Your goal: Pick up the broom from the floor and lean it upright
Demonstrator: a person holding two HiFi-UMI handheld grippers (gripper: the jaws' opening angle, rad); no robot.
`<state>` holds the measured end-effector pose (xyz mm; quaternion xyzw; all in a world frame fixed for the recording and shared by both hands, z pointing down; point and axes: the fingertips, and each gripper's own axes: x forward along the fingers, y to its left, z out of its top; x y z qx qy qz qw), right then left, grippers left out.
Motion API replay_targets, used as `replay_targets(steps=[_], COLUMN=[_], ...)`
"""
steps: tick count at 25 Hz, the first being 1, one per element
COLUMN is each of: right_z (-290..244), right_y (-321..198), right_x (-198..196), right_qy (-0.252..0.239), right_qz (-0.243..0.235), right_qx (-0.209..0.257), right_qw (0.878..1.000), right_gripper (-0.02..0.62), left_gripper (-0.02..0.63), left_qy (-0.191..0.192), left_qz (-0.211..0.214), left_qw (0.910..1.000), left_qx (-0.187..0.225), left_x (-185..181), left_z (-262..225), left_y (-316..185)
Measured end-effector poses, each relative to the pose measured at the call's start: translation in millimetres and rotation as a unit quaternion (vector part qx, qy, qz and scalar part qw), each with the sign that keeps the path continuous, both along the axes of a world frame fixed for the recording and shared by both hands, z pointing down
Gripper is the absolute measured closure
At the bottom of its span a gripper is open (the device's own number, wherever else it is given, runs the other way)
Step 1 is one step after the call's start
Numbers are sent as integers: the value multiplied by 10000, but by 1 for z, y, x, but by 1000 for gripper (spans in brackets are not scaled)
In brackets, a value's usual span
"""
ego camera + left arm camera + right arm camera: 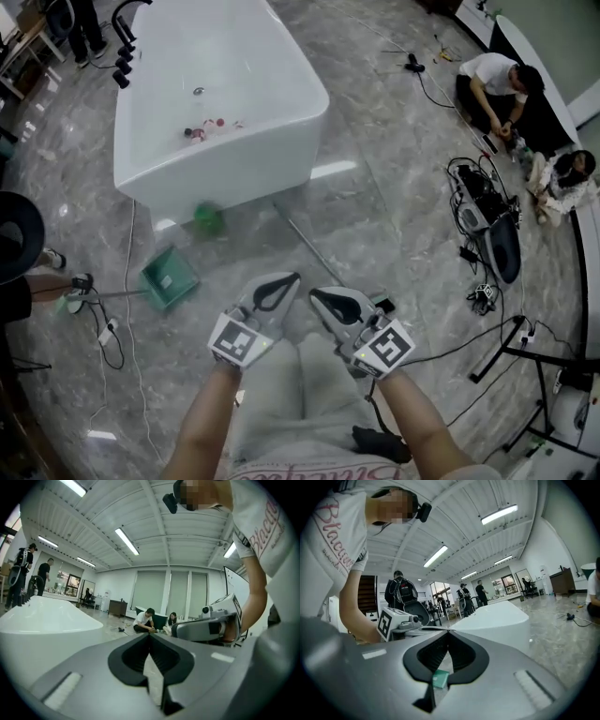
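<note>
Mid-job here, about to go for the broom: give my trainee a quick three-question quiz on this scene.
1. True or false: the left tongs and the right tongs are both shut and empty.
2. The green dustpan lies: A on a shelf, B on the floor, C between the tongs.
3. What white thing stands beyond the broom's pole?
Key: 1 true; 2 B; 3 the bathtub.

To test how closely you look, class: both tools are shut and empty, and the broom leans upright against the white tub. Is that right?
No. The head view shows the broom lying flat on the floor near the white tub, not leaning upright. The rest holds: the left tool and the right tool are both shut and empty.
</note>
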<state>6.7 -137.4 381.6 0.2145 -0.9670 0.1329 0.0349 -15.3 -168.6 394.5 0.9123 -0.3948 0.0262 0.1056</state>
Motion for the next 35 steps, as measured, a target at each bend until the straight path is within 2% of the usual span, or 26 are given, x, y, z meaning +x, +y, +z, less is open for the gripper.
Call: replay_targets(steps=[8,12,18,22,24,27,32,35], right_z=[200,279,374,448,489,545,612,639], right_y=[-53,-79,-110,-121,-122,-120,-113,-117], right_x=[15,14,18,34,47,67,91,98], right_qy=[1074,1272,1601,2166,2436,2898,3909,4467], right_qz=[568,711,767,866,879,902,871,766], right_qx=[-155,-319,-316,-489,-849,-1447,-2055,-2333], right_qw=[9925,9888,9836,9712,9621,9418,8930,8603], right_gripper=[592,592,566,523,500,425,411,425], left_gripper=[607,607,607,606,606,606,607,606], left_qy=[-217,-592,-787,-927,-923,-893,-964,-1034], left_qz=[381,894,1462,1776,1863,1882,1921,1890], left_qw=[9990,9942,9860,9796,9781,9780,9766,9765], left_qx=[-48,7,125,152,84,67,6,18], left_x=[9,20,39,45,46,46,47,46], left_z=[172,255,332,370,384,393,400,403], left_y=[-48,-71,-104,-121,-125,-131,-134,-134])
